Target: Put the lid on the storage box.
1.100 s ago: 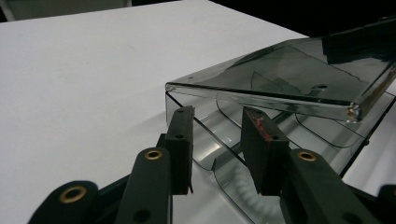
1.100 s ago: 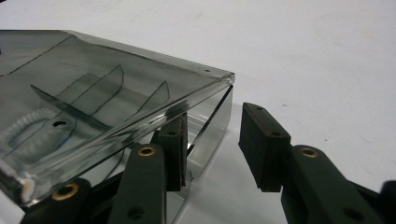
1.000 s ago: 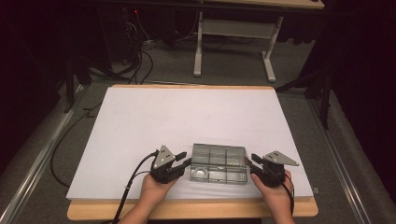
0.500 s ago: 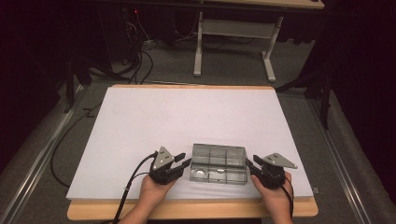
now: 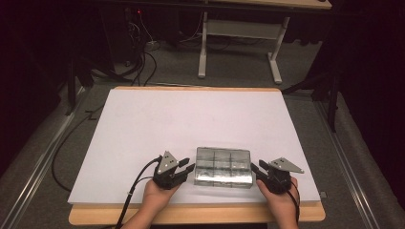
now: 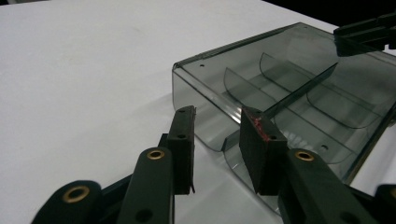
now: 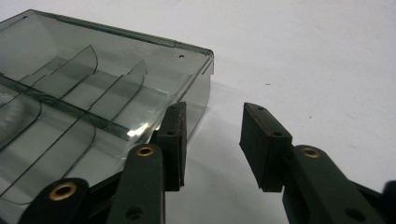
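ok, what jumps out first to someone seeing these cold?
The smoky clear plastic compartment box, lid shut, near the front edge of the white table top. The left gripper and right gripper flank its two short ends, jaws parted and gripping nothing. Beyond the table it is dark: floor cables, a desk frame.

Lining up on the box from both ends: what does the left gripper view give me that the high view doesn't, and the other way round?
Left gripper view: its jaws stand apart with the curved lip at the clear box's end wall between them, no pad pressing on it; red marks edge one pad.

High view: the whole white mat, the left gripper and right gripper at opposite ends of the box, the hands, the floor cables.

Both: the compartmented box lying flat on the mat, and the right gripper at its far end.
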Motion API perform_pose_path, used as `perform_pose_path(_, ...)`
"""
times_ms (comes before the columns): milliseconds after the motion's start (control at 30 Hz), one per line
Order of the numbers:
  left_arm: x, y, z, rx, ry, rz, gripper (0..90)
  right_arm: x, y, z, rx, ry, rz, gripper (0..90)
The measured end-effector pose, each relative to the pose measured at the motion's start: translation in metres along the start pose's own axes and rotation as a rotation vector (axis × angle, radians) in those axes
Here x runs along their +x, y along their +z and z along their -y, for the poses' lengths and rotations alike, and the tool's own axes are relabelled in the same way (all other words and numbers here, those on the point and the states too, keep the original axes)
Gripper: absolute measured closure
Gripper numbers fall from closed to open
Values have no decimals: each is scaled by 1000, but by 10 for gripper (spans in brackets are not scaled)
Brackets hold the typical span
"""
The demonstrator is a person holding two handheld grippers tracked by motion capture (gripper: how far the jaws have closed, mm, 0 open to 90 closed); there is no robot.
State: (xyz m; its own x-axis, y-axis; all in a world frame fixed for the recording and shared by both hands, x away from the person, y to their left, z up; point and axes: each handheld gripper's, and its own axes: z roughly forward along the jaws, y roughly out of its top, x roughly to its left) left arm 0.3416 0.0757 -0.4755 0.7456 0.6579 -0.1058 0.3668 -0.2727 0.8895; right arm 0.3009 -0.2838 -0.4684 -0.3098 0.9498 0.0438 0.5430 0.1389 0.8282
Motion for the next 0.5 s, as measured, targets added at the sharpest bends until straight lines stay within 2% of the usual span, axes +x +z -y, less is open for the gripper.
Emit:
perform_pose_path(100,9,-4,2,10,3,-32,649,-5,3,0,1,14,3,597)
perform_pose_path(233,33,-16,5,28,4,-101,612,-18,8,0,0,31,27,545)
perform_pose_path(400,76,-47,16,110,61,-266,535,-38,8,0,-9,33,105,526)
perform_pose_path(500,99,-71,26,167,109,-356,480,-46,5,3,-30,53,119,511)
